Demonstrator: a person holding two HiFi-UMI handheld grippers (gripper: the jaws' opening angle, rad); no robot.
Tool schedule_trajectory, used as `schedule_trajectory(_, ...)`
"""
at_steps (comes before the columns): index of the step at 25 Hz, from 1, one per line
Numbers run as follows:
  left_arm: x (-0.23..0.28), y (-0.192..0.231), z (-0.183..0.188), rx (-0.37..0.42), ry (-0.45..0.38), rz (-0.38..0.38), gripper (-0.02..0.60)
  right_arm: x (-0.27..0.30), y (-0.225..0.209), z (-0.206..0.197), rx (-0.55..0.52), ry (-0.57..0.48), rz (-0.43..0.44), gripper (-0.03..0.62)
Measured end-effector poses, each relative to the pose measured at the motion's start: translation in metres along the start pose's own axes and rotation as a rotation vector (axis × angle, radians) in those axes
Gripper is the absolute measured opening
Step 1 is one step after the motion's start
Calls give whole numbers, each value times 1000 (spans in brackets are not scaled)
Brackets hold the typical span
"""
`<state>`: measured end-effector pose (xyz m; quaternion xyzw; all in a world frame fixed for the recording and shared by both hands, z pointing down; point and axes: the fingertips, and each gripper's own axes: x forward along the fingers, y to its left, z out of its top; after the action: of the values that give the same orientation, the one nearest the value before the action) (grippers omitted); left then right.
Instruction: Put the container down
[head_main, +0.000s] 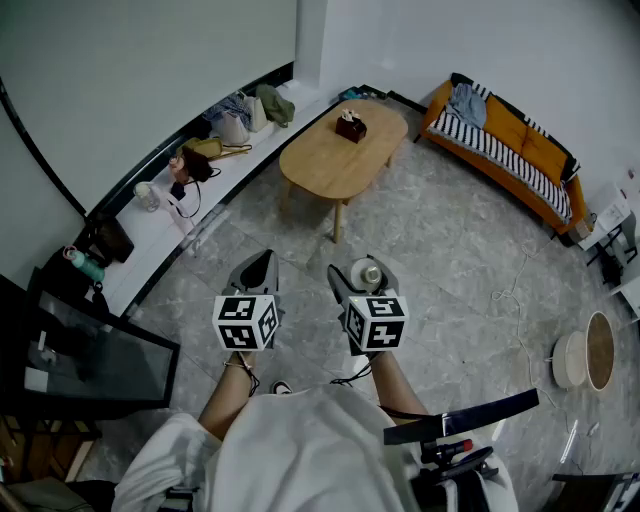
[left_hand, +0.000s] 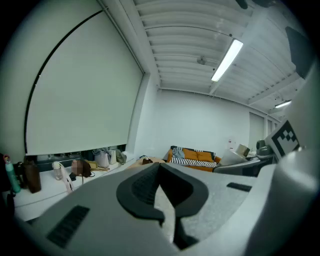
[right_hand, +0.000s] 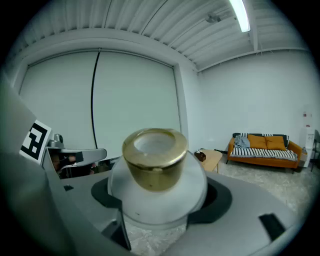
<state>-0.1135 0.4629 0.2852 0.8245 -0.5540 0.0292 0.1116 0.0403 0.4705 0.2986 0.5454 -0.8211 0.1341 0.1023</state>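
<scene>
A round white container (right_hand: 157, 192) with a gold cap (right_hand: 155, 155) sits between the jaws of my right gripper (right_hand: 159, 200), which is shut on its wide body. In the head view the container (head_main: 367, 273) is held upright in the right gripper (head_main: 362, 274), well above the grey stone floor. My left gripper (head_main: 262, 264) hangs beside it to the left, level with it. In the left gripper view the dark pads (left_hand: 145, 187) of the left gripper (left_hand: 161, 170) meet at the tip with nothing between them.
An oval wooden table (head_main: 330, 165) with a small dark box (head_main: 350, 126) stands ahead. An orange sofa (head_main: 515, 140) lines the far right wall. A white ledge (head_main: 160, 230) with bags runs along the left wall. A dark glass-topped stand (head_main: 85, 350) is at near left, a round stool (head_main: 585, 352) at right.
</scene>
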Motion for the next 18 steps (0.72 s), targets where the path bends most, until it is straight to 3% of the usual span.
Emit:
schedule_trajectory(12,10,34,11,23,3,-39,8,26,13,12,37,-18,-40,356)
schedule_trajectory(18,16,45,-4,14,33,-57,8,32,9,-4,82,5,-72,356)
